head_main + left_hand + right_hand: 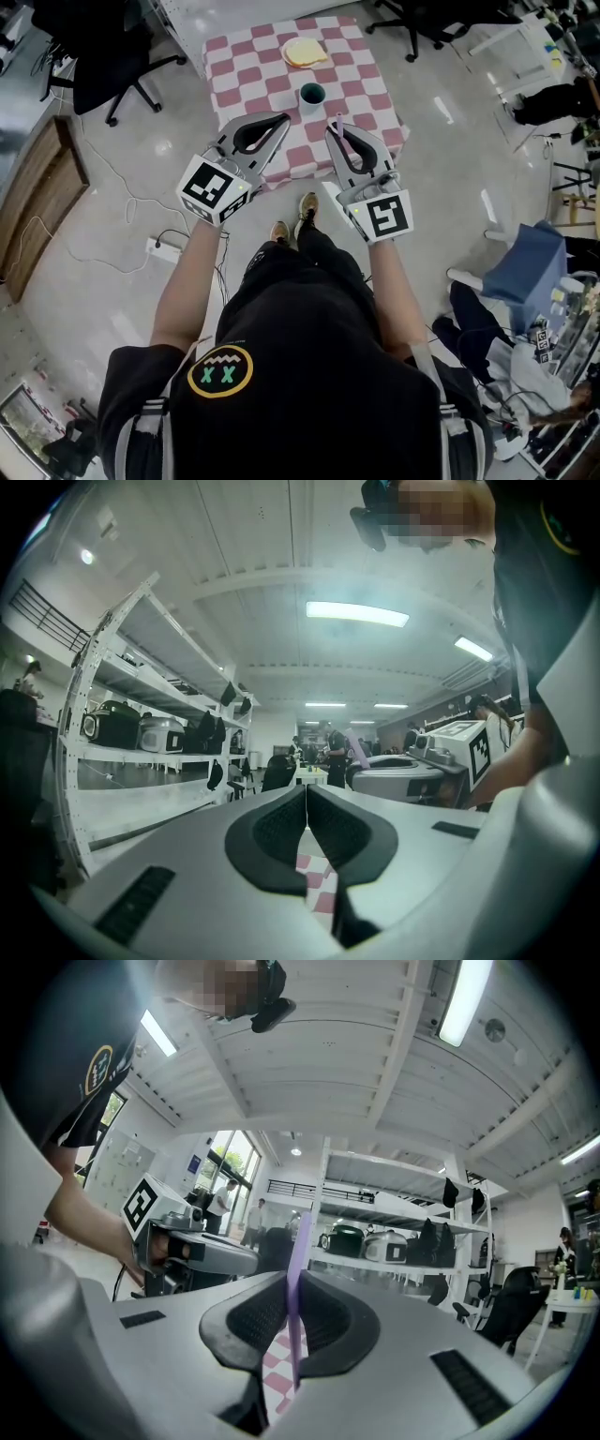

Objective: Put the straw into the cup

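Observation:
A dark teal cup (311, 94) stands upright on the pink-and-white checked table (251, 79). Both grippers are held level, side by side, short of the table's near edge. My right gripper (334, 125) is shut on a thin purple straw (296, 1269), which stands upright between the pads and sticks out above and below them. My left gripper (284, 119) is shut, its pads (323, 822) meeting with nothing between them. The cup is just beyond the two sets of fingertips, between them. In the head view I cannot make out the straw.
A yellow and white flat item (305, 52) lies on the table's far side. Black office chairs (103, 56) stand to the left and behind the table. A power strip (164, 249) and cables lie on the floor. Shelves with appliances (375, 1241) line the room.

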{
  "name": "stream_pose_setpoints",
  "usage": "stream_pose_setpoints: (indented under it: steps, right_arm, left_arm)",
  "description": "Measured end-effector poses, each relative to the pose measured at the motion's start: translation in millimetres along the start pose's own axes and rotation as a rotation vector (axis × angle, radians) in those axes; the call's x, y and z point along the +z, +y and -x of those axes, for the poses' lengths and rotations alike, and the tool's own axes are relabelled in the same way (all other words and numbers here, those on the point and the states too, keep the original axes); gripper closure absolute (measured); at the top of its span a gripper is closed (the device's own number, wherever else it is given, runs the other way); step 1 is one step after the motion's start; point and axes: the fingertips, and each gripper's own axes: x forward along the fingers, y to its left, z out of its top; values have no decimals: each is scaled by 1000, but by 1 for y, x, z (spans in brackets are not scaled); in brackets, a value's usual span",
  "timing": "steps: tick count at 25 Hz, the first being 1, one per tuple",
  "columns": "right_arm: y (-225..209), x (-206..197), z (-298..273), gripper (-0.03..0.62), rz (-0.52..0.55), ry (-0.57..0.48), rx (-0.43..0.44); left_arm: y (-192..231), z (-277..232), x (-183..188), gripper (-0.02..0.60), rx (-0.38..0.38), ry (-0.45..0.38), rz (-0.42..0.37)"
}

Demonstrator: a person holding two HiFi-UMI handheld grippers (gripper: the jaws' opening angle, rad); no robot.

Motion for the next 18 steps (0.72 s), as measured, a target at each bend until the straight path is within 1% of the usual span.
stream_pose_setpoints:
  steps: [13,18]
  right_arm:
    - [-49,-34,-33,543,-16,1,23]
    - [-67,-33,-54,543,-60,-43,38]
  left_arm:
    - [33,-47,-20,561,25,33,-9]
    - [49,-70,-27,561,34,49,-5]
